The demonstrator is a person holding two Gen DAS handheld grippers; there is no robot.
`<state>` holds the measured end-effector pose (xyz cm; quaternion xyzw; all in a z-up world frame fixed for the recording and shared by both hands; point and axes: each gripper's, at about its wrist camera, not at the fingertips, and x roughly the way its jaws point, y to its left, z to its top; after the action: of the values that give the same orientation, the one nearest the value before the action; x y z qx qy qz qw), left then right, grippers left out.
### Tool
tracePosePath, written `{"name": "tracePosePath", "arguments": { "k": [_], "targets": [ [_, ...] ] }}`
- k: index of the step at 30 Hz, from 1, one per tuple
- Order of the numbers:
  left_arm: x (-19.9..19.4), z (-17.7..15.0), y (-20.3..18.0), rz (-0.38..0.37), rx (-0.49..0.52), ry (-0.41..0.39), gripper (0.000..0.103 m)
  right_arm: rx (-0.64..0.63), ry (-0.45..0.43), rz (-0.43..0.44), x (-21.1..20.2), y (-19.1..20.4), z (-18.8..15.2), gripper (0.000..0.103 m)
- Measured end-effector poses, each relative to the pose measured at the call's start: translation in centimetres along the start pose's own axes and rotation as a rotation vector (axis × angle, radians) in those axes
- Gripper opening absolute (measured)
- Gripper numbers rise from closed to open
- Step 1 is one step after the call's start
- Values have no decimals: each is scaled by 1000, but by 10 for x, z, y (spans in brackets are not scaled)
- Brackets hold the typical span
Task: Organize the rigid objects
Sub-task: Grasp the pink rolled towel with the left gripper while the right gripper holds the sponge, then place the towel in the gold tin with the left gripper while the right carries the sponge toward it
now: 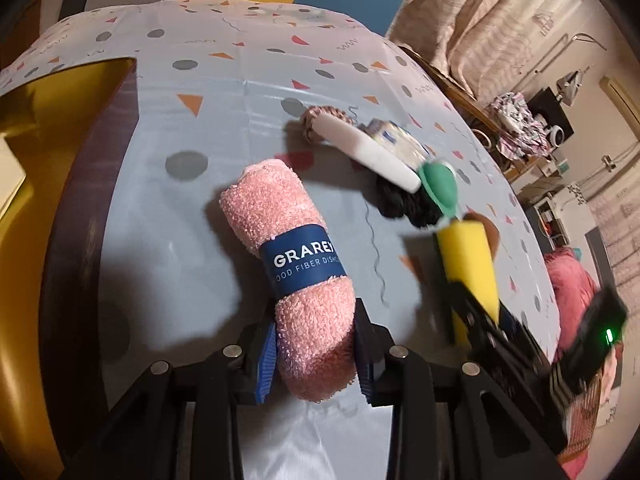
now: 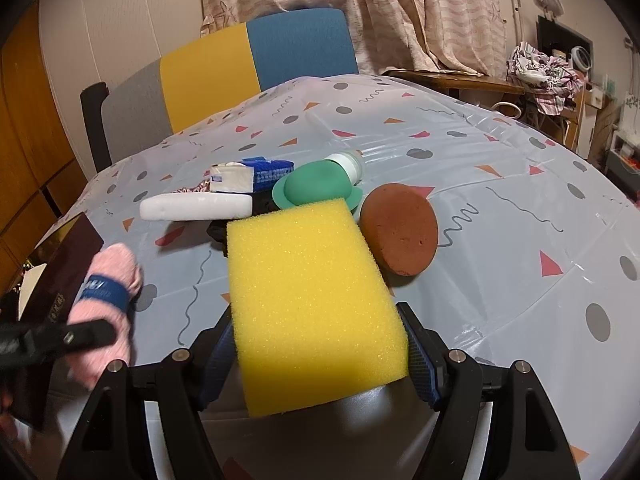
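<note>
The left gripper (image 1: 314,354) has its jaws closed on a rolled pink dishcloth (image 1: 288,256), pinching the near end below its blue paper band; the roll lies toward the near left corner of the tabletop (image 1: 224,92), just beside a dark box (image 2: 60,264) at the left edge. The right gripper (image 2: 320,364) clamps a yellow sponge (image 2: 312,288) across its width, raised near the middle of the near edge. Beyond it, toward the centre, lie 1 brown disc (image 2: 400,230), 1 green silicone cup (image 2: 316,188), a white bar (image 2: 196,206) and a tissue pack (image 2: 234,178), bunched and touching. Both held things look light and soft: the sponge will squash, so a hold across its flat sides suits it; the cloth may sag, so a grip nearer the band would likely steady it better
</note>
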<state>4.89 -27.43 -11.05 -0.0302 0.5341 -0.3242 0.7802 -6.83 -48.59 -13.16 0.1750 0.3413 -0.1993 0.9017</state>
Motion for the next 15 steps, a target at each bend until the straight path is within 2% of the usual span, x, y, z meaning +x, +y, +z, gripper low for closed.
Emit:
{"name": "tracePosePath", "arguments": {
  "k": [4,8,15],
  "targets": [
    [-15,-13,-1,-58,11,-1,32,-13,4,-16,1,2,0,75],
    [-37,-24,-2,-90,51,-35,32,-20,6,-27,1,3,-1,75],
    [-74,-32,2,-91,98,-100,32,-40,10,-57,1,7,-1,75]
  ]
}}
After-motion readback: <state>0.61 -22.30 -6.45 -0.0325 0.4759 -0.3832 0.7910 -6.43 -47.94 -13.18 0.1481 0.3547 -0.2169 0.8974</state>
